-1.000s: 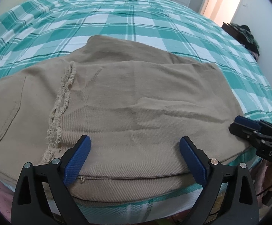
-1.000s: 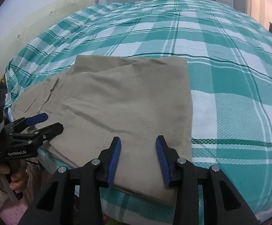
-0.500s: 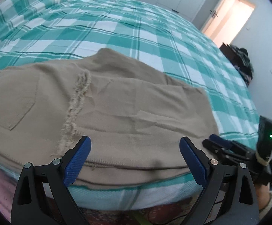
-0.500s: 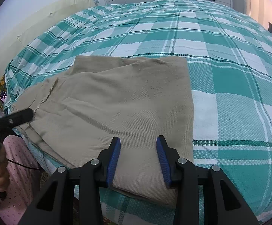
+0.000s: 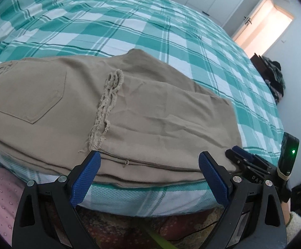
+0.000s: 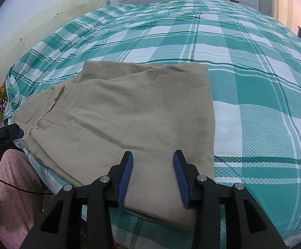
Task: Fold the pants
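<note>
Tan pants [image 5: 129,114] lie folded on the near edge of the bed, with the back pocket at the left and a frayed hem [image 5: 107,105] across the middle. They also show in the right wrist view [image 6: 142,120]. My left gripper [image 5: 149,161] is wide open and empty, just off the near edge of the pants. My right gripper [image 6: 153,161] is partly open and empty, over the right end of the folded pants. It shows at the right of the left wrist view [image 5: 236,152]. The left gripper shows at the left of the right wrist view [image 6: 15,131].
The bed has a green and white plaid sheet [image 6: 243,62]. A cream headboard [image 6: 36,35] stands at the left. A doorway [image 5: 262,31] and dark clothes on a chair [image 5: 272,76] are at the right. The person's pink pajama leg [image 6: 15,186] is beside the bed.
My left gripper has drawn back and down off the pants toward the bed edge and shifted left. My right gripper has stayed in place.
</note>
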The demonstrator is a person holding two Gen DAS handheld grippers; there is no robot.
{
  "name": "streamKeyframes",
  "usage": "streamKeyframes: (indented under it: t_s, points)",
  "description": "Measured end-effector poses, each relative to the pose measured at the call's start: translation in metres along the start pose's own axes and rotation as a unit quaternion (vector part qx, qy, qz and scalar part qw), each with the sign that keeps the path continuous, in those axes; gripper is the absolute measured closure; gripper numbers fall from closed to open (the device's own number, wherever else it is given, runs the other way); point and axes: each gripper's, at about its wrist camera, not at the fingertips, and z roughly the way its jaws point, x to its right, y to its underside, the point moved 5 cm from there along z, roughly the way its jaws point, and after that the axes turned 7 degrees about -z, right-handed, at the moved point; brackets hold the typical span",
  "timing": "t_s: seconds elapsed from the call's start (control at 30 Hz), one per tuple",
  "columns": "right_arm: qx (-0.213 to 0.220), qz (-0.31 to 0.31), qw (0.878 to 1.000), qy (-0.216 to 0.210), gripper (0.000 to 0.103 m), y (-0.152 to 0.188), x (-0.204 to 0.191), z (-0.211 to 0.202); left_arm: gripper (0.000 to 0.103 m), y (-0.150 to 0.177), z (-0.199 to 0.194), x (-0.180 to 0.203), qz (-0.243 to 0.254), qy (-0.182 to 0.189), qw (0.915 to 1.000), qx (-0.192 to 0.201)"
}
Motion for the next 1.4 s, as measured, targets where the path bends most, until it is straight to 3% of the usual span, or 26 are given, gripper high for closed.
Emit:
streamKeyframes:
  t_s: [0.17, 0.27, 0.4, 0.6, 0.67, 0.83, 0.9, 1.03, 1.1, 1.27, 1.4]
  points:
    - [0.000, 0.000, 1.000, 0.000, 0.062, 0.000, -0.001, 0.000, 0.007, -0.003, -0.009, -0.004, -0.012, 0.007, 0.9999, -0.004]
    - [-0.001, -0.001, 1.000, -0.002, 0.062, 0.000, -0.001, 0.000, 0.007, -0.012, -0.023, -0.026, -0.052, 0.016, 0.9985, 0.000]
    - [0.002, -0.001, 1.000, -0.006, 0.062, 0.000, -0.001, 0.000, 0.007, -0.028, -0.049, -0.081, -0.135, 0.022, 0.9904, 0.022]
    - [-0.001, 0.003, 1.000, -0.004, 0.060, -0.002, -0.002, -0.001, 0.007, -0.041, -0.085, -0.142, -0.211, 0.017, 0.9756, 0.057]
    - [-0.003, 0.005, 1.000, -0.005, 0.058, -0.006, -0.003, -0.006, 0.007, -0.047, -0.099, -0.163, -0.238, 0.022, 0.9681, 0.074]
    - [0.054, 0.025, 0.998, -0.017, 0.051, -0.016, -0.006, -0.041, 0.009, -0.054, -0.131, -0.221, -0.340, 0.062, 0.9298, 0.126]
    - [0.066, 0.015, 0.998, -0.010, 0.050, -0.017, -0.009, -0.050, 0.018, -0.054, -0.128, -0.226, -0.343, 0.059, 0.9295, 0.122]
    - [0.054, 0.013, 0.998, -0.012, 0.050, -0.013, -0.014, -0.044, 0.030, -0.048, -0.090, -0.207, -0.322, 0.069, 0.9409, 0.078]
    - [0.046, 0.016, 0.999, -0.017, 0.050, -0.011, -0.015, -0.040, 0.036, -0.044, -0.069, -0.203, -0.323, 0.066, 0.9424, 0.055]
    - [0.051, -0.007, 0.999, -0.018, 0.050, -0.010, -0.027, -0.045, 0.036, -0.038, -0.049, -0.197, -0.321, 0.052, 0.9446, 0.043]
    - [0.051, -0.008, 0.998, -0.020, 0.050, -0.008, -0.029, -0.046, 0.036, -0.042, -0.061, -0.209, -0.337, 0.068, 0.9369, 0.061]
